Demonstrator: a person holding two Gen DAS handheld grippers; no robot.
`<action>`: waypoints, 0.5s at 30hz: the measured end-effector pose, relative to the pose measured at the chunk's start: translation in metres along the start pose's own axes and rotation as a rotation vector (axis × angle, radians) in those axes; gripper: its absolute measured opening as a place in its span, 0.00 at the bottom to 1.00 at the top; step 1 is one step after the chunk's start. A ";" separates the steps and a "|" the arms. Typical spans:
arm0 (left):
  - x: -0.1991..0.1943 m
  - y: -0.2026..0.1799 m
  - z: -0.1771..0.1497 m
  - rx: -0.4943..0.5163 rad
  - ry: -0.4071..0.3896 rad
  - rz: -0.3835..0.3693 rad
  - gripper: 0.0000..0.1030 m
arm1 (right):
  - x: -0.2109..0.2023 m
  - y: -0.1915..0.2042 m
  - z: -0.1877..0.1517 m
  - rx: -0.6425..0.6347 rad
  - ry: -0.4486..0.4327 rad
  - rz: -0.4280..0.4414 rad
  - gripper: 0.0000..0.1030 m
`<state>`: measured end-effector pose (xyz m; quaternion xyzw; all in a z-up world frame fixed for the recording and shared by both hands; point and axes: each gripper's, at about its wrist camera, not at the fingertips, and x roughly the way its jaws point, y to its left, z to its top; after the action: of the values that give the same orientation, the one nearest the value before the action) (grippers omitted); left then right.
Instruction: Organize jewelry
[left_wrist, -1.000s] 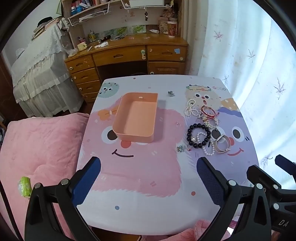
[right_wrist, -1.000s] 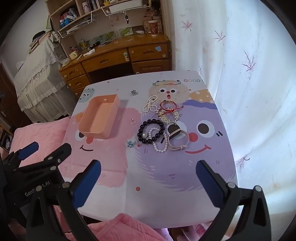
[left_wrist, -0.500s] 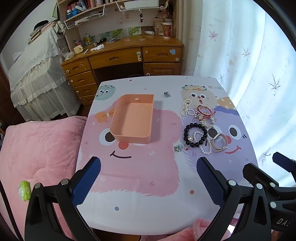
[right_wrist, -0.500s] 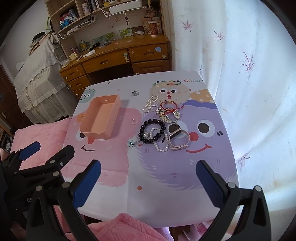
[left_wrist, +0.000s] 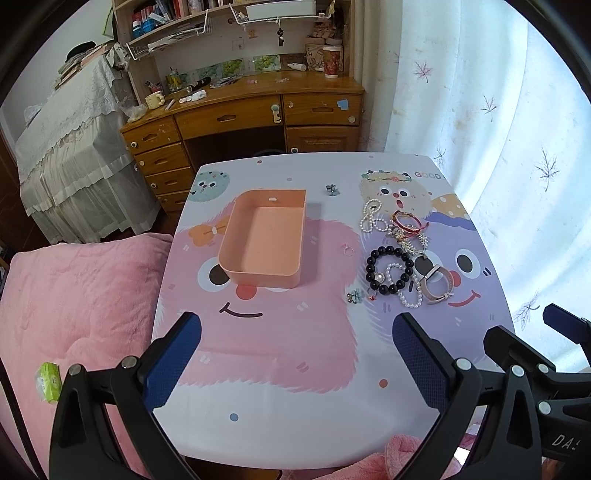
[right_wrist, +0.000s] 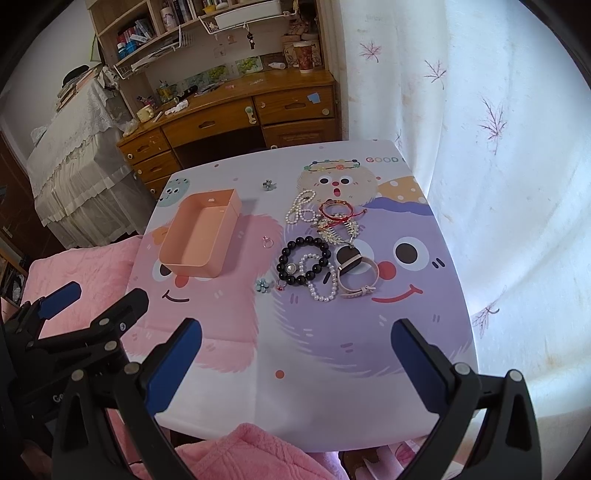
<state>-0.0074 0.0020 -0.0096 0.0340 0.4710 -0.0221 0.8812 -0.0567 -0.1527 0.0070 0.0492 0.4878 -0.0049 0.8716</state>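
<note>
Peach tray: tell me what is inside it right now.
Nothing shows inside the peach tray: its floor looks bare in both views. Its near wall hides a thin strip of floor. The jewelry pile lies outside, on the table.

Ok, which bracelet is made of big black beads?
The black bead bracelet, lying right of the pink tray. The pearl strands are white and small-beaded; the red bangle has none.

Jewelry pile (right_wrist: 325, 247) lies right of empty tray (right_wrist: 177, 258); tool (right_wrist: 295, 347) gapes.
</note>
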 end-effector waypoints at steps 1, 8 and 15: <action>0.000 0.000 0.000 0.000 0.001 0.000 0.99 | 0.000 0.000 0.000 0.000 0.000 0.001 1.00; 0.000 0.000 0.000 0.000 0.000 0.000 0.99 | 0.001 -0.001 0.000 0.002 0.004 0.002 1.00; 0.000 0.000 0.004 0.001 -0.001 -0.001 0.99 | 0.000 -0.003 0.001 0.010 0.007 -0.001 1.00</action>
<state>-0.0040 0.0014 -0.0075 0.0343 0.4705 -0.0228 0.8814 -0.0556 -0.1553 0.0074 0.0534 0.4906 -0.0075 0.8697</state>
